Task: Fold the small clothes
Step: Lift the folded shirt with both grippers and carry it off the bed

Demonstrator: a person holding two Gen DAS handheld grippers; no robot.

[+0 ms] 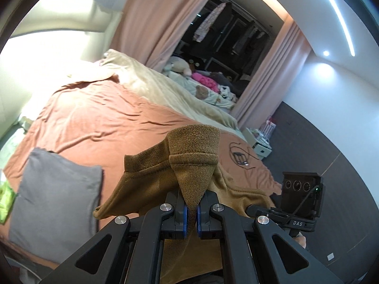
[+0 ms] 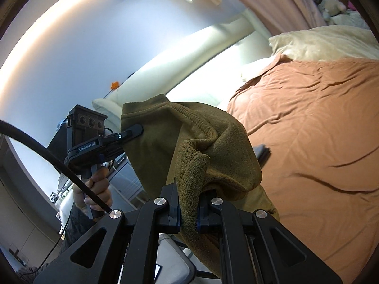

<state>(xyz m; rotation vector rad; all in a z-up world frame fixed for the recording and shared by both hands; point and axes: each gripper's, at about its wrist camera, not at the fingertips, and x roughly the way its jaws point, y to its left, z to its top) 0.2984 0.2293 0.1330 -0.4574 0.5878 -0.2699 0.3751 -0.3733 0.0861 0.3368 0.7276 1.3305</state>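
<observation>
1. Two tongs, left (image 1: 191,209) and right (image 2: 189,213), each pinch a corner of the brown garment (image 1: 165,175).
2. Garment: hangs between them, above the bed (image 1: 94,118).
3. Grey pillow (image 1: 54,198): lies on the bed's rust-coloured sheet.

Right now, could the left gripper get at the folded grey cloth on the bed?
Probably not as things stand. The left gripper is shut on the brown garment, which the right gripper also clamps. Nothing blocks the way to the grey cloth on the bedspread, but the jaws are occupied.
</observation>
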